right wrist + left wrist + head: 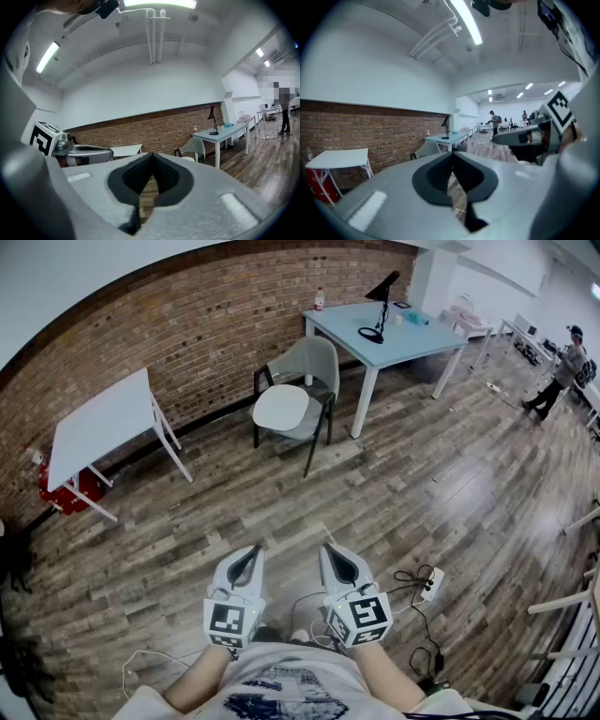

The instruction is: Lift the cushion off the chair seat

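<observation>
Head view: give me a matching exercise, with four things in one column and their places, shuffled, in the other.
Things:
1. cushion
2. desk lamp
3. power strip
4. white table

Places:
A. lying on the wood floor
B. standing by the brick wall
C. on the chair seat
D. on the light blue table

Pairs: 1-C, 2-D, 3-A, 4-B

The left hand-held gripper (254, 552) and the right hand-held gripper (328, 551) have pale grey shells with black linings inside. Each one carries a white cube (230, 620) with black square markers. The person wears a white shirt (281, 688) with a dark blue print.
</observation>
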The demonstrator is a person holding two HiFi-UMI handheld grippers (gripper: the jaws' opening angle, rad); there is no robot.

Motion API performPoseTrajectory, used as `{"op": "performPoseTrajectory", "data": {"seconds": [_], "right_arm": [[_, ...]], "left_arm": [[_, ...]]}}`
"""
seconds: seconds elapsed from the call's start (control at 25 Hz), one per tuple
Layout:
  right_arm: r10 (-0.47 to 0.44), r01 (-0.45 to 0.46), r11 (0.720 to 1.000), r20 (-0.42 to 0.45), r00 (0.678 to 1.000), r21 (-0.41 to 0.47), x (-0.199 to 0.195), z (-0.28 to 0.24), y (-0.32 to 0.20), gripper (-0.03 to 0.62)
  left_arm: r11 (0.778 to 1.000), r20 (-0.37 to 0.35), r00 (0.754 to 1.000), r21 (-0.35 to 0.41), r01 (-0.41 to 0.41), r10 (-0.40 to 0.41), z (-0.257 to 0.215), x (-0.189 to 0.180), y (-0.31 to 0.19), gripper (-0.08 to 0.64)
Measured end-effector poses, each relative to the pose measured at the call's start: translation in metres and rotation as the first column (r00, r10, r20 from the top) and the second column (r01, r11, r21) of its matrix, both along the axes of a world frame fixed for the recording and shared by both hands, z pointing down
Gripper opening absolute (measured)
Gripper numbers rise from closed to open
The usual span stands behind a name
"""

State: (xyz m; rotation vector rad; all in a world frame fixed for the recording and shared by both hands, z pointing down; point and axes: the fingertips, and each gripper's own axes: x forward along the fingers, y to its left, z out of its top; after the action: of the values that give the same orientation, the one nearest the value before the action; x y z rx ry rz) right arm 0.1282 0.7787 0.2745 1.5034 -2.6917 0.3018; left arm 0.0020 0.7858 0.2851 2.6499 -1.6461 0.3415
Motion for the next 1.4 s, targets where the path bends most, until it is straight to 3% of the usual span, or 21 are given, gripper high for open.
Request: {"op": "performPoseTrajectory", "data": {"seconds": [0.72,1.04,1.4], "right_arm": [[0.028,-0.027,0.999,0.039,0.999,-0.03,0.0,0.015,-0.012,-0.003],[0.008,-0.008,0.998,-0.002,1.0,-0.059,-0.025,0.031,-0.086,-0.003],[0.008,-0.011,0.996,-0.031,0.999,-0.085,-0.08,0.03,-0.224,-0.003]], "left_arm": [[0.999,-0.018,0.999,-0.034,0.029,-0.03,0.019,-0.016,-0.013,-0.009],[0.999,-0.02,0.999,-0.032,0.038,-0.038,0.025,-0.038,-0.087,-0.009],[0.999,-0.043,0.999,-0.045,0.019,-0.021,0.026,-0.091,-0.225,-0.009]]}}
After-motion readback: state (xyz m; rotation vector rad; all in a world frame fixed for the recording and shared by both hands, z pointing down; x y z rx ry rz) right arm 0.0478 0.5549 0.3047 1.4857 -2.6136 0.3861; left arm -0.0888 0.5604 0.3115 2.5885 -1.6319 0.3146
